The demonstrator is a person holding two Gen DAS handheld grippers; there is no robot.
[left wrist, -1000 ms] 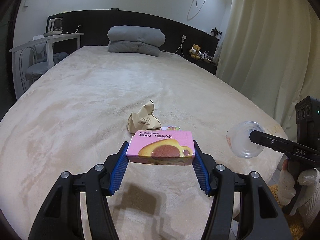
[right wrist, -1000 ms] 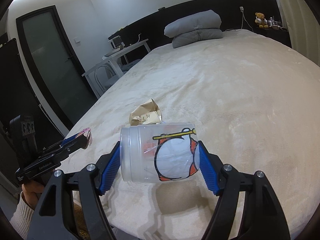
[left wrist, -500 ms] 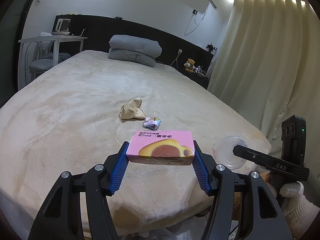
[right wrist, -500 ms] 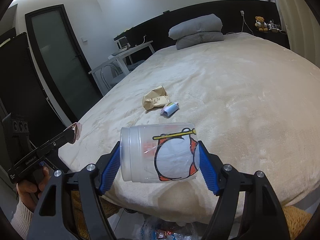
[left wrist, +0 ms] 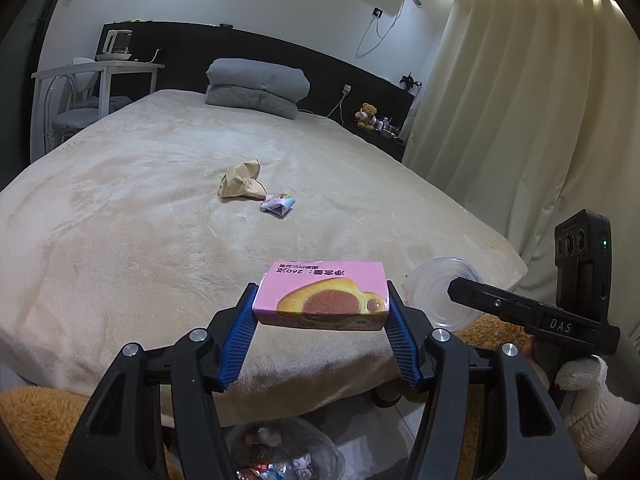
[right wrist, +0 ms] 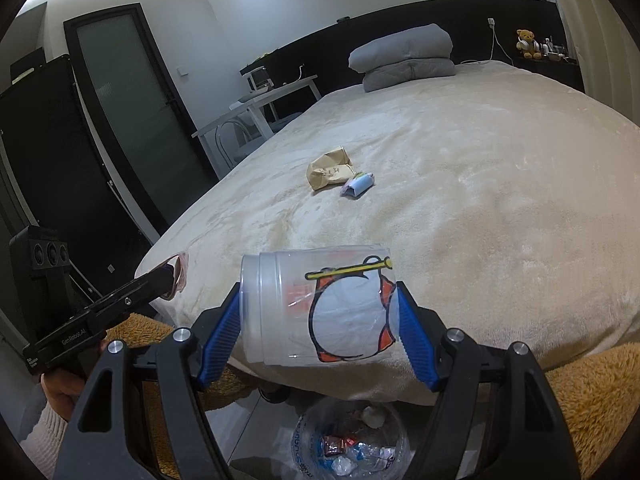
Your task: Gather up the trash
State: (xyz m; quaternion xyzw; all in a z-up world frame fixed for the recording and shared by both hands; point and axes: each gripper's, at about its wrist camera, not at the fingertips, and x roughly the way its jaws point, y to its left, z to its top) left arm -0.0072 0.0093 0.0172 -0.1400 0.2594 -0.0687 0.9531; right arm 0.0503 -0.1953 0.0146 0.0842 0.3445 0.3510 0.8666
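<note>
The left gripper jaws clamp a pink cake box, the right gripper jaws a clear printed plastic cup, both poised above the clear trash bag, seemingly for dropping

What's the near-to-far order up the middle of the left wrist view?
Trash bag on the floor → pink box held in the left gripper's fingers → small colourful wrapper → crumpled brown paper bag → folded grey duvet.
</note>
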